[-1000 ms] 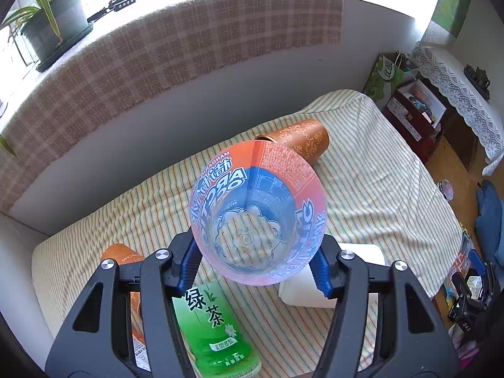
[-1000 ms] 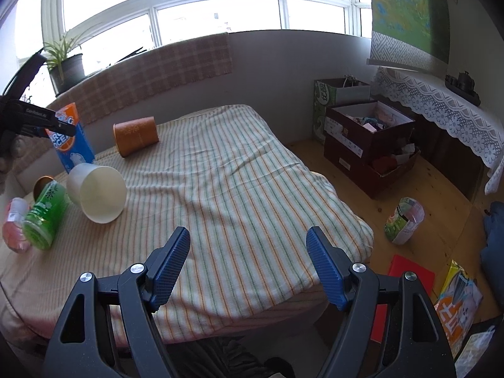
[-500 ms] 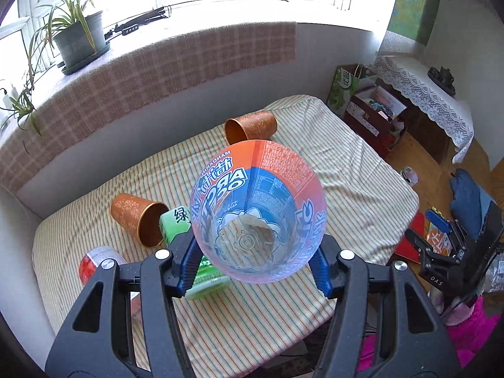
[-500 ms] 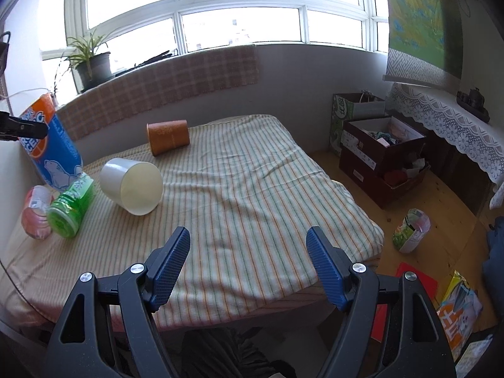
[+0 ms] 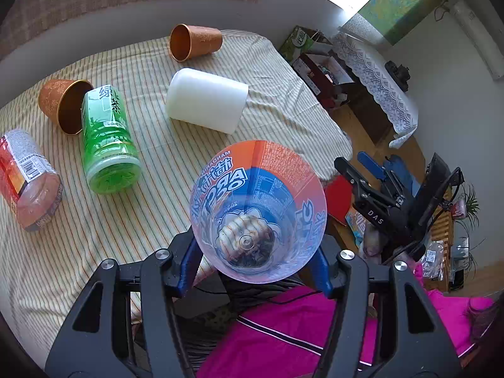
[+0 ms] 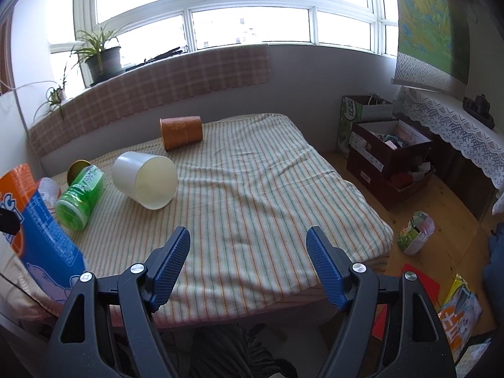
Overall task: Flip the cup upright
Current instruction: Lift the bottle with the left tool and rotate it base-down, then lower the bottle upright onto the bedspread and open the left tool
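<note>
My left gripper (image 5: 256,261) is shut on a clear plastic cup (image 5: 256,211) printed orange and blue. I see that cup end on, its round base in the middle of its rim. In the right wrist view the same cup (image 6: 34,230) hangs tilted over the bed's near left corner, orange end up. My right gripper (image 6: 249,261) stands open and empty over the bed's near edge; it also shows as the right gripper (image 5: 354,161) beyond the cup. A white cup (image 5: 206,99) lies on its side on the striped bedspread (image 6: 267,189).
Two copper cups (image 5: 193,41) (image 5: 63,105), a green tea bottle (image 5: 107,138) and a red-labelled bottle (image 5: 26,176) lie on the bed. A person's pink garment (image 5: 315,330) is under the left gripper. Open boxes (image 6: 387,154) stand on the floor at right.
The left gripper, still shut on the cup, has tipped downward and swung back toward the person, so the bed's objects now lie above the cup. The right gripper has barely shifted and stays open.
</note>
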A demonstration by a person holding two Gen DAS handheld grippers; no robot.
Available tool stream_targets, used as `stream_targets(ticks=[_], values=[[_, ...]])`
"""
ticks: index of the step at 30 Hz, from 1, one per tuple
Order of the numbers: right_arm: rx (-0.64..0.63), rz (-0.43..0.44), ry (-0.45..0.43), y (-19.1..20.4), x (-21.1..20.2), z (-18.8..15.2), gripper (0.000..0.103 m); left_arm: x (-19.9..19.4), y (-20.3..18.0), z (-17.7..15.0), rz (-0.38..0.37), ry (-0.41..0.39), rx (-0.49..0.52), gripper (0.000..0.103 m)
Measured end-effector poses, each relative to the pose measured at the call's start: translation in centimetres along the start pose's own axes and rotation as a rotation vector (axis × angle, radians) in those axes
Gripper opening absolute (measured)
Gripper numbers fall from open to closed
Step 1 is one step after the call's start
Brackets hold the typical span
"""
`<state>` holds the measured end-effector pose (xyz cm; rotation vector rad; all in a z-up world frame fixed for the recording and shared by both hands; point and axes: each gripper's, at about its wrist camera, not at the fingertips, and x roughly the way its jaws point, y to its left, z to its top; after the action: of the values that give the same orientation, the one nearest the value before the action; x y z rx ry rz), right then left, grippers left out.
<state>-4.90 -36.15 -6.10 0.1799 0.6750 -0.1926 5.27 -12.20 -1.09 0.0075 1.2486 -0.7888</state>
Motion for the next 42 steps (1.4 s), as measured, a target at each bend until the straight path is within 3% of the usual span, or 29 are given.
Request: stream_targets(ticks=[5,13,18,23,29,36,42], values=[[-0.003,0.002,0.008,0.2,0.3,0.1,0.076,3.4,2.5,1.2,-0.012,0.066,-0.076,0.061],[-0.001,0.0,0.004,0.3,0.3,0.5,0.076,5.5,4.9,3.9,0.032,0.038,-0.145,0.061],[-0.008,0.008,0.008,0.5,0.2,0.7,0.076,7.0,7.0,4.6,0.01,0.05,-0.213,0.061],[0.003,0.094,0.038,1.0,0.6,1.1,0.076,7.0,7.6,4.5,0.051,0.042,-0.217,0.063],[0.036,0.247,0.123,2.3,2.1,1.7,0.077,5.4,7.5,4.0,0.031,0.011,-0.214,0.064],[0.116,0.447,0.271,4.3,5.0,3.2,0.079,0.4,5.5,0.2,0.195,-0.165,-0.138,0.064],[0.189,0.594,0.445,7.4,9.3,3.8,0.079,-1.9,5.8,-6.5,0.377,-0.33,-0.185,0.068]])
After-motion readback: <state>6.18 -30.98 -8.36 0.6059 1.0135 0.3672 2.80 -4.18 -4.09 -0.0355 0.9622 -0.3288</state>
